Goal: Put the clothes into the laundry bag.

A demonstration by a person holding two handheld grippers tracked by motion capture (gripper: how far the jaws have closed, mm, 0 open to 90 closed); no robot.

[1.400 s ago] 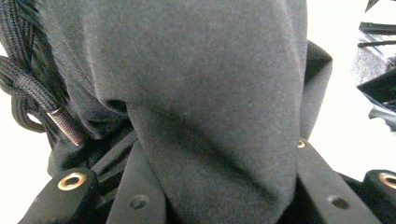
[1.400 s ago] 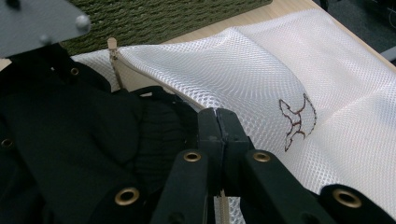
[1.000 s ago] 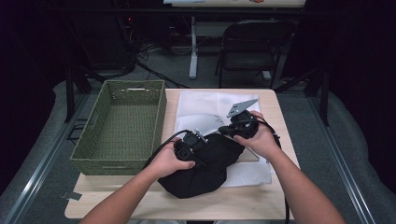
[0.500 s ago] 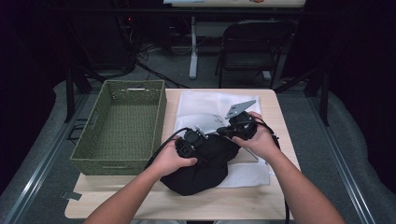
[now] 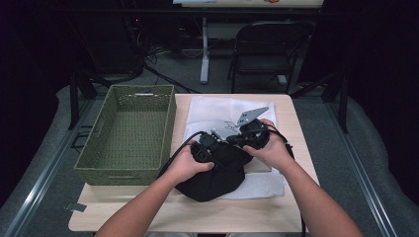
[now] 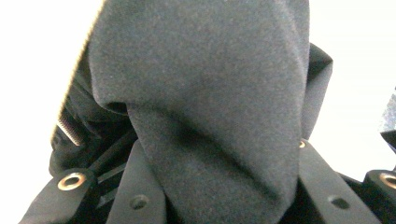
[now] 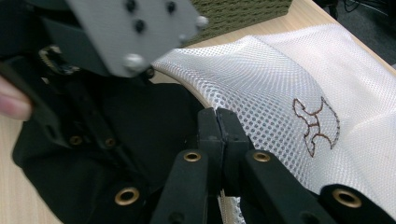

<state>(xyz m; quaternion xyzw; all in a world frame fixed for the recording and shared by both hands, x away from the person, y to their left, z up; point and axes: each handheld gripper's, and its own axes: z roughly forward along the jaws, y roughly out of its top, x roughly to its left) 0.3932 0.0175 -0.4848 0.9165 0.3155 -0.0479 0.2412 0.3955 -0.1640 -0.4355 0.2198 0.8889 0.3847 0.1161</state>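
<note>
While your left gripper [image 5: 213, 146] clamps a fold of the soft black fabric garment [image 6: 205, 107] | your right gripper [image 7: 218, 122] has its jaws pressed together on the white mesh laundry bag [image 7: 285, 88] edge | garment lies bunched on the bag, mid-table, beside the green woven basket [image 5: 126, 133].

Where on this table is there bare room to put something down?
The inside of the green woven basket is free. Bare wood shows along the near table edge, in front of the black cloth, and in a strip right of the white mesh bag. The middle is crowded: both grippers work there.
</note>
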